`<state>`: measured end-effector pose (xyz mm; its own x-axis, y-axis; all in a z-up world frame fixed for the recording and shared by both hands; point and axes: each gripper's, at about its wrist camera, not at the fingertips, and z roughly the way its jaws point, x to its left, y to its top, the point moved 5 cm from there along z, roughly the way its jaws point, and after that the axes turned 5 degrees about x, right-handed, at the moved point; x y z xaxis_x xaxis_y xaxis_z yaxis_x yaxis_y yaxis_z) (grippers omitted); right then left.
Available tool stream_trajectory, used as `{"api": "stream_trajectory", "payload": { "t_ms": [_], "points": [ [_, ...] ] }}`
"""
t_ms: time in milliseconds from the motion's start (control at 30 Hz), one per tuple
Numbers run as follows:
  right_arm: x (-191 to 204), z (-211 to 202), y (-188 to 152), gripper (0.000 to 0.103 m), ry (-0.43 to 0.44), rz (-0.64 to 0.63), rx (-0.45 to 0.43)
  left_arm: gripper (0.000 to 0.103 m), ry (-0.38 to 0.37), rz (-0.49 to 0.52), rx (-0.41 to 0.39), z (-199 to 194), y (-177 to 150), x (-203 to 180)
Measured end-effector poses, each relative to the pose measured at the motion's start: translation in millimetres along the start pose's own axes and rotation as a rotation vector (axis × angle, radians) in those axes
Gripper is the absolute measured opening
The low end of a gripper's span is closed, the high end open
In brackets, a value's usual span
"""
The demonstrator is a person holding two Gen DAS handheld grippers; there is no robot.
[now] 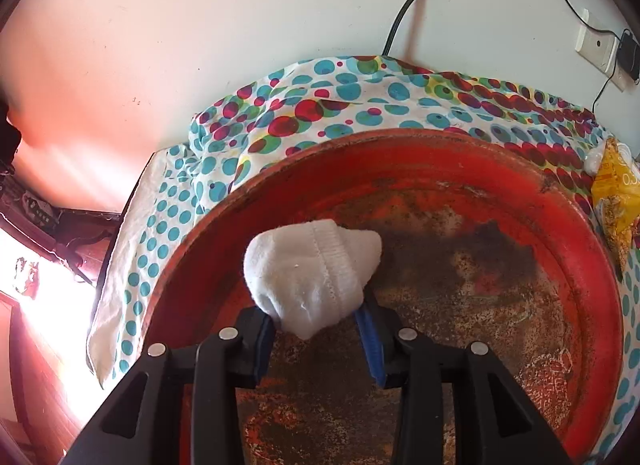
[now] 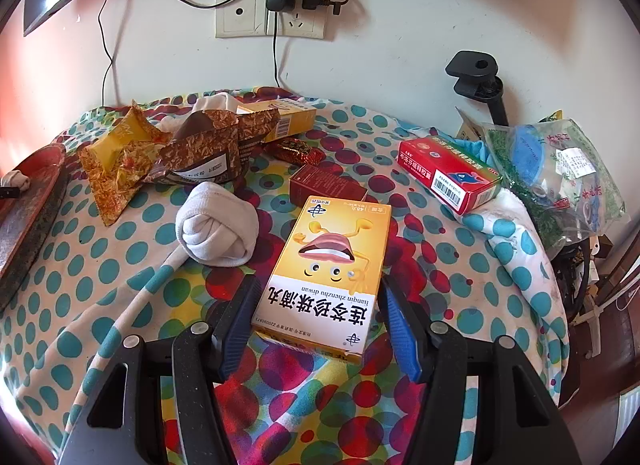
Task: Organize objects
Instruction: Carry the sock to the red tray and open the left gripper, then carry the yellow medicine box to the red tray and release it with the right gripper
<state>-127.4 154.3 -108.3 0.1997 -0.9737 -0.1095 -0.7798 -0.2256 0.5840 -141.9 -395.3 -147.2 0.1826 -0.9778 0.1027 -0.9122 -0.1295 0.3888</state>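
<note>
In the left wrist view my left gripper is shut on a balled white sock, held just above the worn bottom of a round red tray. In the right wrist view my right gripper is open, its blue-padded fingers either side of a yellow medicine box lying on the dotted cloth. A second rolled white sock lies left of that box. The red tray and the held sock show at the far left.
Snack packets, a yellow carton, a small dark red box, a red medicine box and a plastic bag lie on the dotted cloth. A wall socket with charger and a black clamp are behind.
</note>
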Motion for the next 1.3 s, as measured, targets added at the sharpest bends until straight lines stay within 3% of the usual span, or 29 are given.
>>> {"api": "stream_trajectory", "payload": {
  "t_ms": [67, 200, 400, 533, 733, 833, 1000, 1167, 1300],
  "points": [
    [0.9, -0.4, -0.6, 0.057, 0.003, 0.001, 0.0, 0.042, 0.026, -0.026, 0.002, -2.5, -3.1, 2.2],
    [2.2, -1.3, -2.2, 0.057, 0.008, 0.0, -0.002, 0.049, 0.005, -0.073, -0.007, -15.3, -13.2, 3.6],
    [6.2, -5.4, -3.3, 0.057, 0.013, -0.01, -0.012, 0.057, 0.02, -0.068, -0.081, -49.0, -35.7, -13.6],
    [9.8, -15.0, -2.4, 0.057, 0.019, -0.018, -0.031, 0.059, -0.059, -0.097, -0.077, -56.6, -51.6, -30.0],
    [19.4, -43.5, 4.7, 0.057, 0.043, -0.033, -0.092, 0.059, -0.013, -0.144, -0.061, -54.7, -66.1, -30.4],
    [33.1, -60.4, 12.1, 0.057, 0.083, -0.056, -0.126, 0.059, -0.011, -0.187, -0.111, -70.4, -73.3, -32.1],
    [83.1, -74.0, 26.7, 0.057, 0.187, -0.133, -0.146, 0.059, -0.024, -0.109, -0.153, -88.4, -84.9, -60.1],
    [154.5, -75.4, 37.9, 0.057, 0.327, -0.241, -0.136, 0.059, -0.134, -0.03, -0.182, -99.9, -102.4, -82.8],
    [220.4, -75.3, 47.2, 0.057, 0.423, -0.345, -0.136, 0.059, -0.105, -0.025, -0.2, -106.6, -110.3, -74.5]
  ]
}}
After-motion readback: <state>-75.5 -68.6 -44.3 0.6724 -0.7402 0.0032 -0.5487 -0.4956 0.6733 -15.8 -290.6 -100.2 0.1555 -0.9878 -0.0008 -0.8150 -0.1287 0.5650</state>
